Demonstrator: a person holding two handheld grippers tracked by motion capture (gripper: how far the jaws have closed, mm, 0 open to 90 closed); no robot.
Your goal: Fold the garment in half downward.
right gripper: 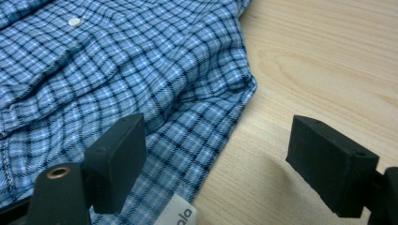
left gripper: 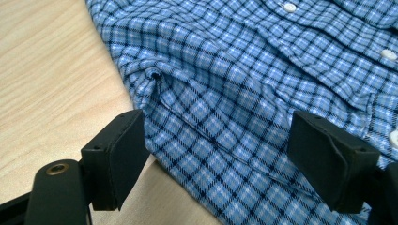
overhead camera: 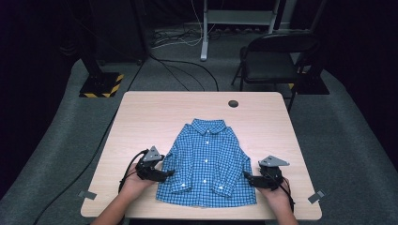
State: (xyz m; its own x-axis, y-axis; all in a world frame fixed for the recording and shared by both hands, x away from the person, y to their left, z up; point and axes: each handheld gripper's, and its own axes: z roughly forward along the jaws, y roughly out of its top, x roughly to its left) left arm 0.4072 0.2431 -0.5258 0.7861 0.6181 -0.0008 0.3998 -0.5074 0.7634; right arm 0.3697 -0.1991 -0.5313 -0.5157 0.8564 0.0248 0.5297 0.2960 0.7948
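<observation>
A small blue checked shirt [overhead camera: 206,161] lies flat and buttoned on the wooden table [overhead camera: 155,112], collar away from me, sleeves folded down along its sides. My left gripper [overhead camera: 165,174] is open at the shirt's left edge; in the left gripper view the shirt [left gripper: 225,93] spreads between and beyond the open jaws, close under them. My right gripper [overhead camera: 248,178] is open at the shirt's right edge; in the right gripper view the shirt's hem edge [right gripper: 187,136] runs between the jaws, with a white label [right gripper: 178,215] at the bottom.
A dark round hole [overhead camera: 233,103] sits near the table's far edge. A black folding chair [overhead camera: 272,58] stands beyond the table on grey carpet, with cables and a stand base [overhead camera: 101,84] further left. Tape marks [overhead camera: 87,194] sit at the near corners.
</observation>
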